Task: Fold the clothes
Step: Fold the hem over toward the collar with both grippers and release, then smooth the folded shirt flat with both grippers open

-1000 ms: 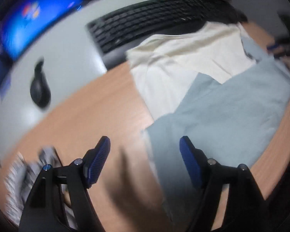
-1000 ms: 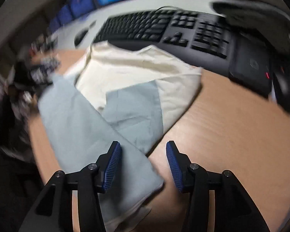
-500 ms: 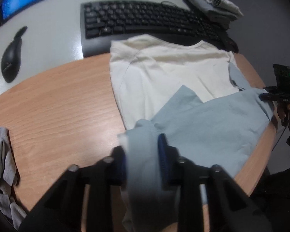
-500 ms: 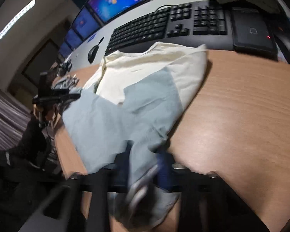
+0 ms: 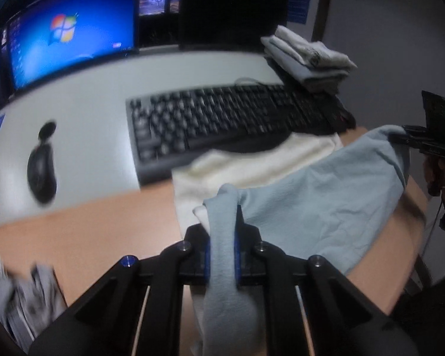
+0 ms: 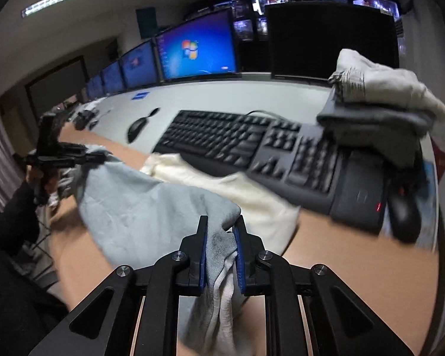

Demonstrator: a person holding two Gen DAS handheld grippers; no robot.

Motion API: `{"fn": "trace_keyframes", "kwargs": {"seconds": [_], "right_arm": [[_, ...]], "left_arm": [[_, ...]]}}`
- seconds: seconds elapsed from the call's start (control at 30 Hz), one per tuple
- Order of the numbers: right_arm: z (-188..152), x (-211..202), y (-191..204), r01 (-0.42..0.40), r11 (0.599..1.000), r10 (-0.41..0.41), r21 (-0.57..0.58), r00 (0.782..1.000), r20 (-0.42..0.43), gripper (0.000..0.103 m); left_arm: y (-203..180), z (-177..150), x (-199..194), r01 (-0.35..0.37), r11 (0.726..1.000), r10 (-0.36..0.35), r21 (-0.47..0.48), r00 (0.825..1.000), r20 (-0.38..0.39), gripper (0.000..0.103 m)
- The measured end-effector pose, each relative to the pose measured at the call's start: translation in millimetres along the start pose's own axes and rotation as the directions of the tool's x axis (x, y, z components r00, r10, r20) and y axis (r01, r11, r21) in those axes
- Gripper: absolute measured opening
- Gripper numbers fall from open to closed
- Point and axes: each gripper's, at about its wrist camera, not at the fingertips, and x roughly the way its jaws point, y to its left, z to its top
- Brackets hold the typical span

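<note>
In the left wrist view, the left gripper (image 5: pixel 222 249), its jaws having just been closing, is clamped on a bunched corner of the pale-blue and cream cotton garment (image 5: pixel 326 195), which lies partly raised off the round wooden table (image 5: pixel 89 225). In the right wrist view, the right gripper (image 6: pixel 221 255), jaws likewise just closed, pinches the opposite corner of the garment (image 6: pixel 139 207), lifted before the black keyboard (image 6: pixel 231 139). This fold looks only begun, since the raised edge is not yet laid over, though a stack of folded clothes (image 6: pixel 379 101) suggests earlier items are done.

Dim, motion-blurred fisheye views; ceiling light (image 6: pixel 57 0) and monitor (image 5: pixel 71 35) glow.

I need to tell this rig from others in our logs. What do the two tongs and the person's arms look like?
Both the left tongs and the right tongs have black angular linkage arms with silver pivot screws and ribbed blue pads. Each carries a black camera block on top, one showing a green light. The sleeve is dark.
</note>
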Motion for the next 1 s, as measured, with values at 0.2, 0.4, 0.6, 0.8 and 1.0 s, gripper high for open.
{"fn": "trace_keyframes", "kwargs": {"seconds": [0.2, 0.4, 0.6, 0.8, 1.0], "right_arm": [[25.4, 90.4, -56.0, 0.091, 0.995, -0.085, 0.033, 0.985, -0.148, 0.017], [15.9, 116.2, -71.1, 0.244, 0.970, -0.235, 0.007, 0.941, -0.245, 0.053], [49.8, 53.2, -53.1, 0.408, 0.913, -0.408, 0.005, 0.913, 0.011, 0.074], [13.5, 95.5, 28.1, 0.057, 0.997, -0.063, -0.056, 0.992, -0.113, 0.089], [-36.7, 121.3, 47.9, 0.186, 0.978, -0.205, -0.095, 0.946, -0.252, 0.094]], "left_arm": [[41.2, 39.4, 87.4, -0.078, 0.997, 0.075, -0.028, 0.993, -0.092, 0.012], [56.4, 27.9, 81.3, -0.218, 0.976, 0.215, -0.023, 0.973, -0.090, 0.044], [52.0, 49.6, 8.2, -0.456, 0.888, 0.460, -0.058, 0.882, 0.106, 0.062], [-40.6, 7.3, 72.9, -0.516, 0.819, 0.532, 0.250, 0.847, 0.004, 0.075], [-85.9, -60.6, 102.7, -0.596, 0.671, 0.666, 0.440, 0.746, -0.005, 0.048]]}}
